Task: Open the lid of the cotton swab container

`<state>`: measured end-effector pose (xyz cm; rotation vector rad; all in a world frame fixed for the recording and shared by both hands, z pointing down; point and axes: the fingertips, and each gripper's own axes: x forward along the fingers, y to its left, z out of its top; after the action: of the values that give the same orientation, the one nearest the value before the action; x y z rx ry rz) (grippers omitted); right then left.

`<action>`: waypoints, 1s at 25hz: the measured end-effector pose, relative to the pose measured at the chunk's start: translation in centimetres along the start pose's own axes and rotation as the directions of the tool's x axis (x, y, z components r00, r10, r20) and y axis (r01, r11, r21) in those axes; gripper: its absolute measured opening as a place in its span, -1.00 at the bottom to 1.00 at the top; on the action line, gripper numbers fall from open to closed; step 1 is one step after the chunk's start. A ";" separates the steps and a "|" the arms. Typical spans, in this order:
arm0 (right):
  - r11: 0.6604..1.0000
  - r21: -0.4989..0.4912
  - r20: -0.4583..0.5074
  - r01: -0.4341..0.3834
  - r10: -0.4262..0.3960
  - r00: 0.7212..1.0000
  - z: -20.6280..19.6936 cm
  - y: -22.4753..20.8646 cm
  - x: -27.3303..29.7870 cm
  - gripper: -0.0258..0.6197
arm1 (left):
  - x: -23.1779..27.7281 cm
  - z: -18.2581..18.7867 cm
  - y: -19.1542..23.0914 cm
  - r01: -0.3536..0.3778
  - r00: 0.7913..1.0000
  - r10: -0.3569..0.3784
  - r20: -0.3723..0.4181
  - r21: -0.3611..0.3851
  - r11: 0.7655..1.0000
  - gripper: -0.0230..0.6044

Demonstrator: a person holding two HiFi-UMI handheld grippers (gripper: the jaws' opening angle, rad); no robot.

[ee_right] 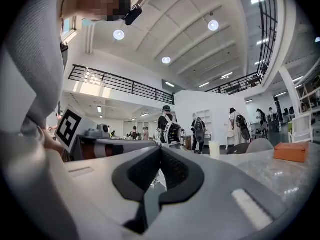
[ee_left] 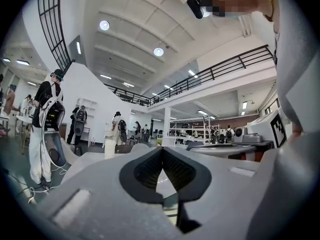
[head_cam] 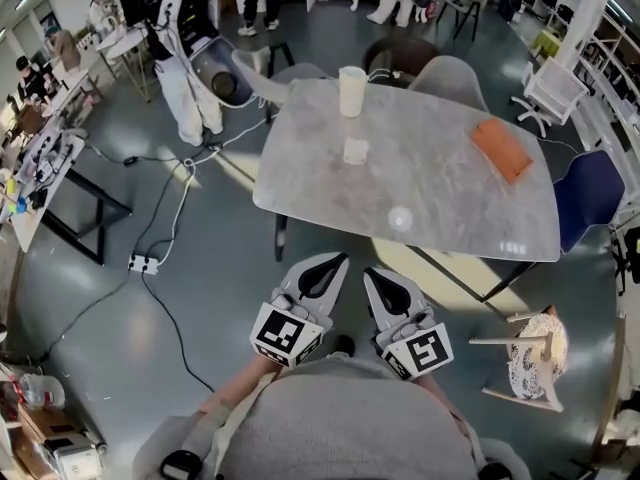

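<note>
Both grippers sit close in front of the person's chest, side by side and pointing level toward the surface (head_cam: 450, 198). I'd judge this a carrying posture, since nothing is within reach yet. The left gripper (head_cam: 337, 262) has its jaws pressed together with nothing between them; its own view shows the dark pads meeting in a seam. The right gripper (head_cam: 371, 272) is the same, with jaws closed and empty.

The task's thing is well apart from both, out on the grey, stone-look surface. A small white tub (head_cam: 356, 151) stands left of the middle, and it is most likely the swab container. A taller white cup (head_cam: 352, 90) stands upright behind it near the far edge, apart from it. Which of the two holds swabs can't be settled at this range, nor whether the tub's top is on. An orange block (head_cam: 501, 150) lies flat toward the right — clear of both.

No writing can be read. Each gripper's cube (head_cam: 290, 334) carries black-and-white square markers — patterns, not words. No label shows on the tub or the cup.

The opening has not begun; the step in hand looks like the approach.
</note>
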<state>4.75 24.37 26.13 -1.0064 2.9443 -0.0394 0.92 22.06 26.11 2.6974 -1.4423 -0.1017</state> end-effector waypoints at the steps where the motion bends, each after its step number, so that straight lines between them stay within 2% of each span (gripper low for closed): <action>1: 1.000 0.000 -0.003 0.004 -0.004 1.000 -0.2 -0.8 0.0 -0.92 | 0.6 -0.1 -0.1 0.003 1.000 -0.003 0.000 0.002 1.000 -0.93; 9: 1.000 0.017 -0.003 0.019 -0.019 1.000 -0.9 -4.3 0.7 -0.92 | 3.8 -0.8 0.3 0.009 1.000 -0.009 -0.011 0.007 1.000 -0.93; 19: 0.999 0.009 -0.025 0.037 -0.037 0.999 -0.9 -5.0 1.2 -0.92 | 5.2 -0.5 1.0 0.038 0.999 -0.038 -0.005 0.007 0.999 -0.93; 25: 0.999 0.022 -0.011 0.032 -0.032 0.999 -1.0 -5.3 1.0 -0.92 | 5.3 -0.9 1.0 0.032 0.999 -0.032 -0.010 0.002 0.999 -0.93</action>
<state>7.12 19.57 27.32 -1.0539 2.9303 -0.0777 3.10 17.17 26.99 2.7190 -1.3978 -0.0879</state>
